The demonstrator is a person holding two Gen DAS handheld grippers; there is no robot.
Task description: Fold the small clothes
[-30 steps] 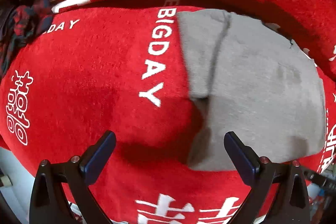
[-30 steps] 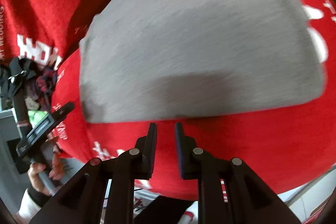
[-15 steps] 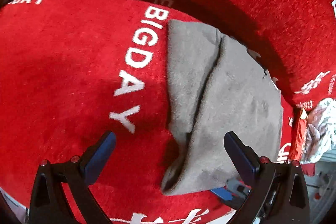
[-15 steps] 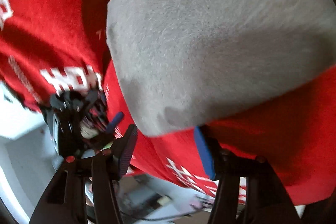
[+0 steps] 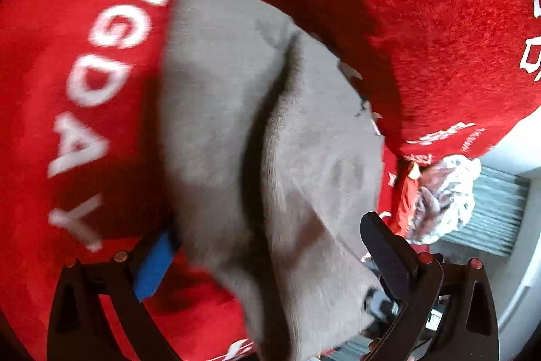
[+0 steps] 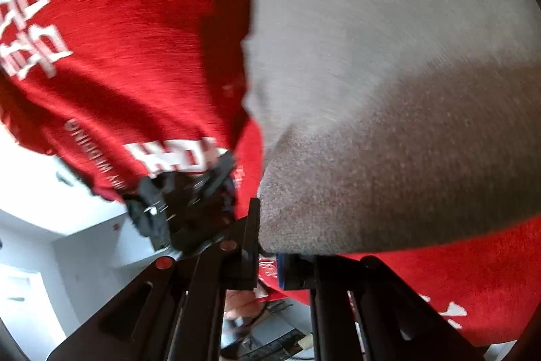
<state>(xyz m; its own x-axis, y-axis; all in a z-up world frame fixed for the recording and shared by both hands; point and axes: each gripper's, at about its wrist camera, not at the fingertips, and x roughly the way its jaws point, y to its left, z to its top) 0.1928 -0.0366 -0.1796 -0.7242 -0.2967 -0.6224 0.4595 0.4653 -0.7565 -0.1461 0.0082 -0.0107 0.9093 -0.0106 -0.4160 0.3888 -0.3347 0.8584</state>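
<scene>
The grey cloth point(image 5: 270, 158) lies folded on the red blanket point(image 5: 84, 158) beside its white lettering point(image 5: 101, 66). The left gripper point(image 5: 267, 246) stands wide open, its jaws either side of the cloth's near end. The right gripper point(image 6: 267, 246) has just closed, pinching the cloth's near corner. A crumpled white bundle point(image 5: 443, 198) sits at the far right edge.

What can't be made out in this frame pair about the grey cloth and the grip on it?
- Left wrist view: the near corner of the grey fleece cloth runs off the bottom edge, and motion blur softens the fold edges.
- Left wrist view: the left gripper has the cloth between open jaws; contact is unclear.
- Right wrist view: the right gripper has shut on the cloth's near edge; the layers pinched are hidden.
- Red plush blanket: its print is cropped and blurred.
</scene>
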